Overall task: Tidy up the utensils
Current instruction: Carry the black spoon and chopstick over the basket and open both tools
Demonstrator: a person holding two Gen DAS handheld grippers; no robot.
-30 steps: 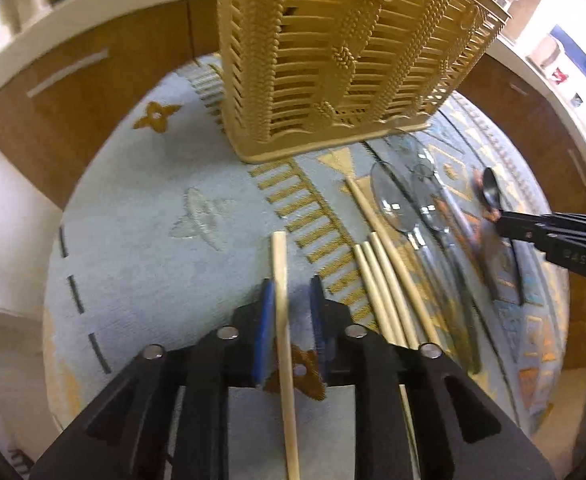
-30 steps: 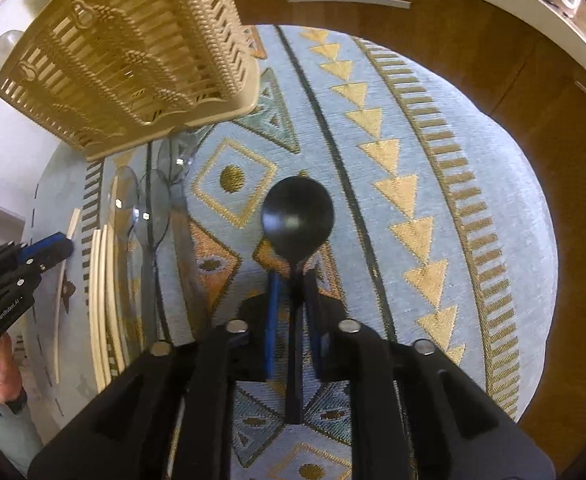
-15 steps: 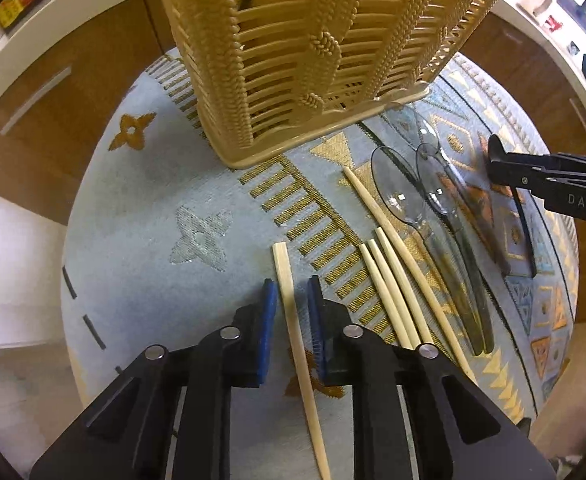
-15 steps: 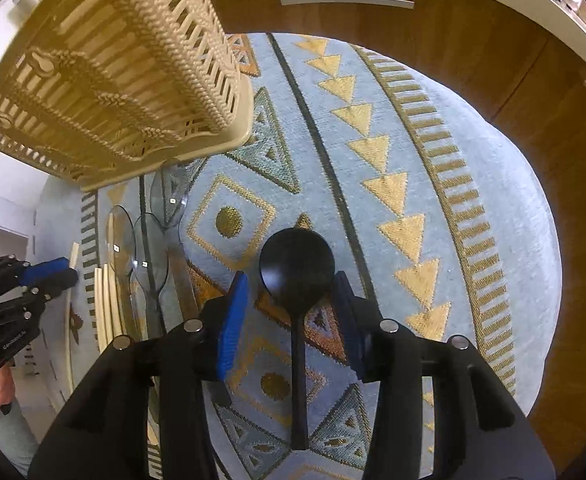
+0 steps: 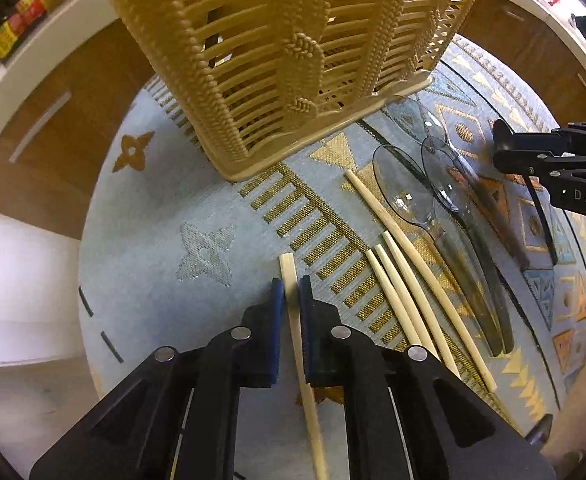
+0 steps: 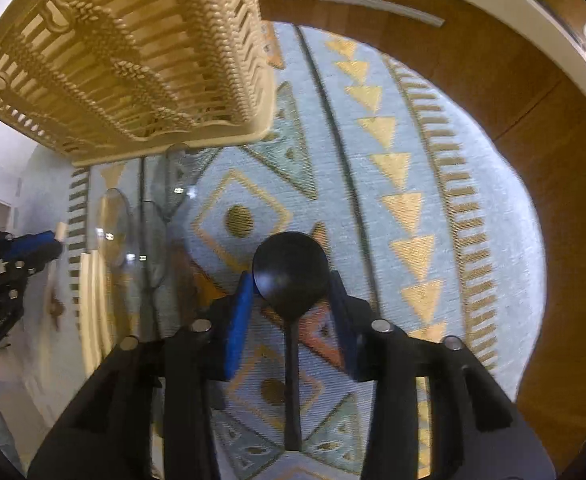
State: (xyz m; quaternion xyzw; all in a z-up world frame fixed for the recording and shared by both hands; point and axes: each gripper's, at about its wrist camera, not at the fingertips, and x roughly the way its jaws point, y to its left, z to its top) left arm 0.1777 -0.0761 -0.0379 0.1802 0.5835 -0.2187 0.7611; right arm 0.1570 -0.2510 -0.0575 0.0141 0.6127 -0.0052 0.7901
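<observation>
Pickup stage: left tongs (image 5: 289,304) pinch a chopstick (image 5: 293,304), right tongs (image 6: 291,292) gape around the black spoon (image 6: 291,276); next, close, then lift both to the basket (image 5: 293,60) ahead.

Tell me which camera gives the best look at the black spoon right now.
The right wrist view. The black spoon lies whole on the patterned cloth, bowl and handle visible between the open fingers of the right gripper. The left wrist view shows only part of its thin handle below that gripper; its bowl cannot be clearly made out.
</observation>
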